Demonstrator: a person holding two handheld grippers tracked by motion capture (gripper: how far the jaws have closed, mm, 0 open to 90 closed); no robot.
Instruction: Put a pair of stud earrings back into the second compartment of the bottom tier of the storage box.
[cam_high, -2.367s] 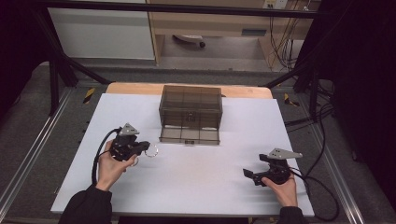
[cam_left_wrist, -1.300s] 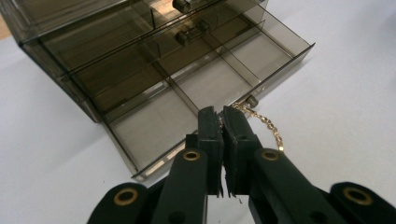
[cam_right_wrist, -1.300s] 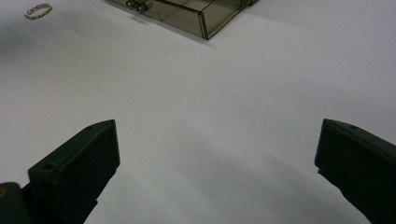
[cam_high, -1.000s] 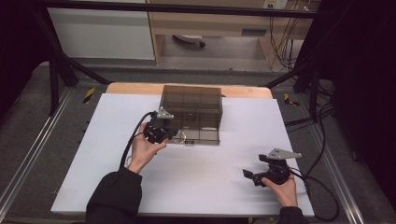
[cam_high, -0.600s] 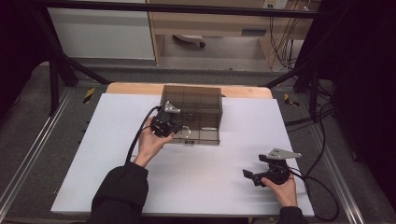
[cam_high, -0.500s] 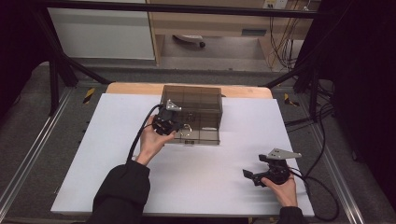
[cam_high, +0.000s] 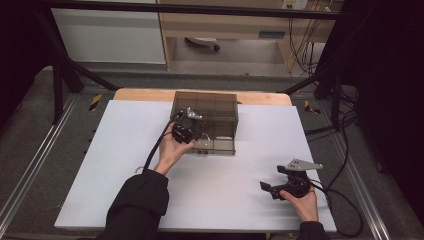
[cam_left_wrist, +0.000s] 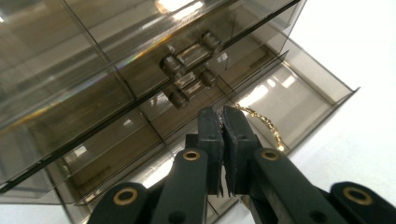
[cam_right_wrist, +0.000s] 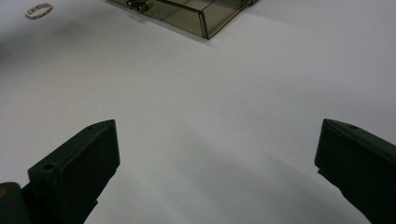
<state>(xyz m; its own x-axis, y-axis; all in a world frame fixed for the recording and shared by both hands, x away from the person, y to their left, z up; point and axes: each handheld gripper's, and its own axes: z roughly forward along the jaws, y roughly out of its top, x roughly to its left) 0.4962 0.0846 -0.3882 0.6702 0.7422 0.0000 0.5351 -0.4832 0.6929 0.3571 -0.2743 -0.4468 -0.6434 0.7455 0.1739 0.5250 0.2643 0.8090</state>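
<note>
Since the earliest frame my left gripper (cam_high: 192, 131) has travelled from the open left part of the white table (cam_high: 100, 165) up to the smoky plastic drawer box (cam_high: 205, 121), and over the last half second it has barely shifted, staying at the box's front left. My right gripper (cam_high: 280, 189) has not moved at all; it rests near the right front of the table, well apart from the box.

From the high view I can see the left hand (cam_high: 170, 149) holding the gripper against the box with the bottom drawer (cam_high: 215, 145) pulled out, but not what the jaws are doing. The left gripper view fills that in: my left gripper (cam_left_wrist: 223, 140) has its jaws pressed almost together, pinching a gold chain (cam_left_wrist: 261, 125) that trails away over the floor of the open drawer (cam_left_wrist: 299, 93). The drawer handle (cam_left_wrist: 189, 70) of the closed drawer above sits just beyond the tips.

In the right gripper view, my right gripper (cam_right_wrist: 215, 154) has its jaws spread wide with nothing between them but bare table. That view also picks out a small gold ring (cam_right_wrist: 38, 10) lying on the table at the far left, apart from the box corner (cam_right_wrist: 201, 18); I cannot make it out from above
</note>
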